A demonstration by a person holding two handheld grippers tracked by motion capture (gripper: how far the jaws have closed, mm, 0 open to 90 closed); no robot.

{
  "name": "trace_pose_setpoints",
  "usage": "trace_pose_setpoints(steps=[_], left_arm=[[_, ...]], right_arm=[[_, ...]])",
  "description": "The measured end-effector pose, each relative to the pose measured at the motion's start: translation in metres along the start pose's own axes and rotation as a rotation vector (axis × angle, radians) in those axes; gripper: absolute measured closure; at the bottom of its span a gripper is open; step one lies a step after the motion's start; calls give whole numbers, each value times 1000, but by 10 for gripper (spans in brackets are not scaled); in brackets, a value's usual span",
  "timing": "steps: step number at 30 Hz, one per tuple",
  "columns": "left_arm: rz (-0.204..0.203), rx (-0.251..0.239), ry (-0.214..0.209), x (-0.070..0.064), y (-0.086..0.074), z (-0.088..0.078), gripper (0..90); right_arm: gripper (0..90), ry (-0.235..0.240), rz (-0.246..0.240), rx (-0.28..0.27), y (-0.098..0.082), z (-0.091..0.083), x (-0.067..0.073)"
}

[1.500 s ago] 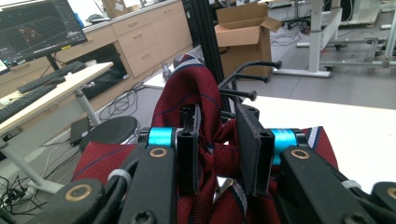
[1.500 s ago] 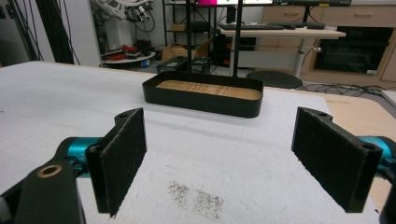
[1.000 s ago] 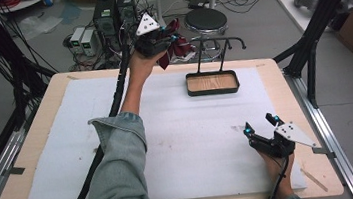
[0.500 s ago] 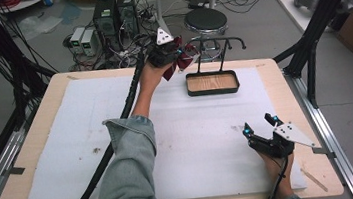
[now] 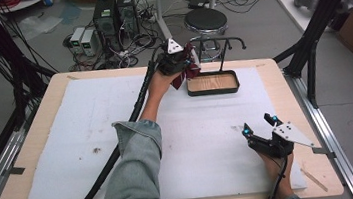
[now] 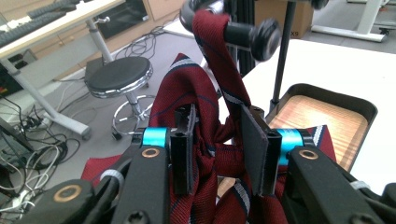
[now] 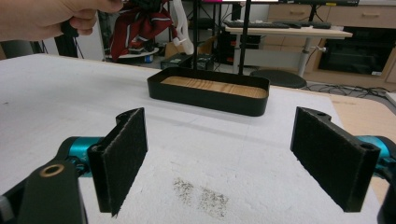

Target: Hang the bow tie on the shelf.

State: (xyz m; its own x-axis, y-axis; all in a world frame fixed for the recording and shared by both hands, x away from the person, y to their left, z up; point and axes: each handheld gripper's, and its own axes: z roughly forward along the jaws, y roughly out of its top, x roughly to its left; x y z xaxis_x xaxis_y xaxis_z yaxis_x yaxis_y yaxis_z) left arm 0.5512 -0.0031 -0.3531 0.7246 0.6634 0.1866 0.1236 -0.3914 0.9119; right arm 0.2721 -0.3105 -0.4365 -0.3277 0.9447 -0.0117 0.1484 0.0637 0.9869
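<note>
My left gripper (image 6: 217,151) has carried the dark red striped necktie (image 6: 205,121) rightward to the black metal rack (image 5: 219,49), fingers clamped on it, now draped. My right gripper (image 7: 233,158) idles wide on the desk (image 5: 54,103).

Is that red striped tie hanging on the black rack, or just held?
Both. In the left gripper view the tie is draped over the rack's bar, while the left gripper grips its bunched lower part.
</note>
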Motion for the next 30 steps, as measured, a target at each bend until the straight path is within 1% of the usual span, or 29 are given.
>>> trace_pose_setpoints(steps=[1, 4, 5, 10, 13, 16, 18, 20, 22, 24, 25, 26, 29, 30], left_arm=[[-7, 8, -5, -1, -2, 2, 656], [-11, 21, -10, -1, -5, 3, 644], [-3, 25, -9, -3, -8, 5, 641], [14, 39, -10, -6, -10, 6, 606], [13, 37, -17, -6, -10, 5, 587], [11, 41, -15, -6, -10, 3, 549], [20, 43, -19, -5, -9, -1, 530], [16, 44, -26, -4, -9, -2, 488], [-1, 40, -36, -1, -9, -8, 440], [-7, 36, -33, 0, -9, -9, 410], [-28, 30, -38, 2, -10, -14, 383], [-41, 33, -44, 4, -10, -18, 371], [-55, 26, -61, 6, -12, -28, 321], [-55, 26, -61, 6, -12, -28, 319]], right_arm=[[177, 2, 6, 3, 0, 0, 1], [177, 1, 1, 3, 0, 0, 0], [177, 2, 2, 1, 0, 0, 1], [177, 1, -5, 1, 0, 0, 1], [177, 2, -6, 1, 0, 0, 1], [178, 3, -4, 3, 0, 1, 1], [178, 5, -2, 5, 0, 1, 1], [178, 5, 1, 7, 0, 1, 2], [178, 4, 0, 8, 0, 1, 2], [179, 5, -2, 7, 0, 1, 1], [211, 12, -6, 6, 0, 1, 1], [211, 12, -6, 5, 0, 1, 1], [205, 18, 0, -2, 1, 1, 2], [204, 17, 0, -4, 1, 1, 2]])
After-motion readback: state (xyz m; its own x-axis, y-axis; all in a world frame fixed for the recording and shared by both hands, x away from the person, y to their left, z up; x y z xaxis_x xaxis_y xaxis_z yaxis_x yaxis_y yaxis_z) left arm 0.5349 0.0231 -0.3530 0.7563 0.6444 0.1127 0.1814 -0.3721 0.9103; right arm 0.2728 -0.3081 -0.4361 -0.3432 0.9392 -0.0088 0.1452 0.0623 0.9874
